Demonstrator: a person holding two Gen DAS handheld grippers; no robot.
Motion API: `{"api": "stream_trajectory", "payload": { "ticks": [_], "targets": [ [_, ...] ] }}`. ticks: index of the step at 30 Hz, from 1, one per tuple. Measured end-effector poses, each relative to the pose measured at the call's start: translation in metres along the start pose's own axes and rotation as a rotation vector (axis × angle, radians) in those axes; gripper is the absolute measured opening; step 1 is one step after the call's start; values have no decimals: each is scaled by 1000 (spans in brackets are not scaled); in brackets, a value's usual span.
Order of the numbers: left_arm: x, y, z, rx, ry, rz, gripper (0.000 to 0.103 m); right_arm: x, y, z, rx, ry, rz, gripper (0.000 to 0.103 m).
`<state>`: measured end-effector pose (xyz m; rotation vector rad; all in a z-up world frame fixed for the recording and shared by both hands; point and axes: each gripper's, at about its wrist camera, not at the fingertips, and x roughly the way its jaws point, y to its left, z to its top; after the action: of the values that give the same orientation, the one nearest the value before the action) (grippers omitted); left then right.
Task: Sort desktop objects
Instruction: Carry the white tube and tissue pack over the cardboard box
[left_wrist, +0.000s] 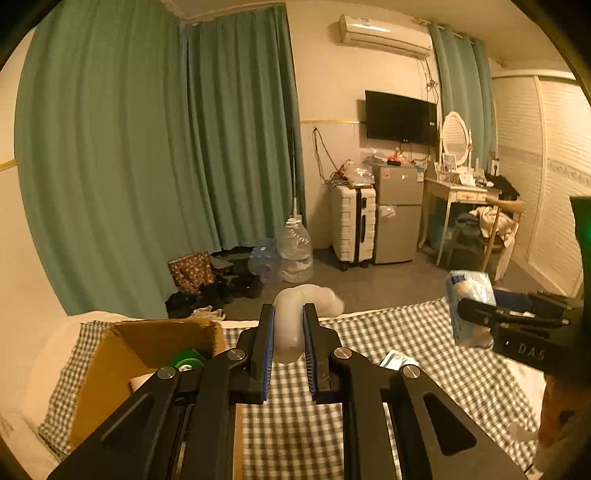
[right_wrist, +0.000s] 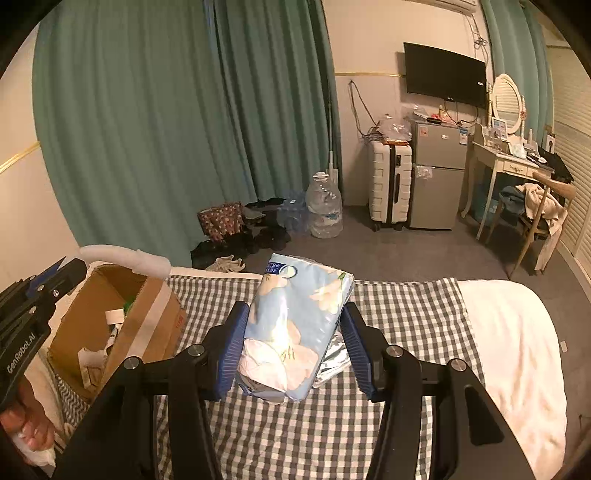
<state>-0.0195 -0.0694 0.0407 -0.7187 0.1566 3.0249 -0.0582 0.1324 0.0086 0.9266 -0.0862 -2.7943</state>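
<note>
Over the checked cloth on the bed, both grippers hold something up in the air. The right gripper has its jaws closed on a soft blue tissue pack with flowers on it. The pack sits between the blue pads and does not touch the cloth. The left gripper has its jaws closed on a bent white foam tube. In the right wrist view, that tube sticks out just above the near top edge of the cardboard box.

The box stands open on the left side of the bed. Some things already lie inside it: white scraps and something green, maybe a roll of tape. So I think part of the sorting is done.

What is left, as far as I can see: the tube and the tissue pack both need a place to go. A small light packet lies on the cloth near the left gripper. A shiny silver wrapper shows under the tissue pack. I cannot tell if it lies on the cloth or hangs from the pack.
</note>
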Motion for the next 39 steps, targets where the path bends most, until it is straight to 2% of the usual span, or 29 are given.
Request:
{"api": "stream_trajectory", "payload": {
  "ticks": [5, 17, 24, 39],
  "targets": [
    [-4, 22, -3, -6, 6, 24, 14, 3, 19, 5, -14, -8, 20, 51],
    [-8, 98, -13, -68, 17, 164, 14, 14, 85, 5, -78, -15, 117, 51],
    [-7, 140, -26, -93, 34, 243, 14, 23, 136, 2, -146, -23, 184, 51],
    [35, 195, -58, -150, 142, 250, 14, 75, 219, -10, -226, 25, 291, 51]
  ]
}}
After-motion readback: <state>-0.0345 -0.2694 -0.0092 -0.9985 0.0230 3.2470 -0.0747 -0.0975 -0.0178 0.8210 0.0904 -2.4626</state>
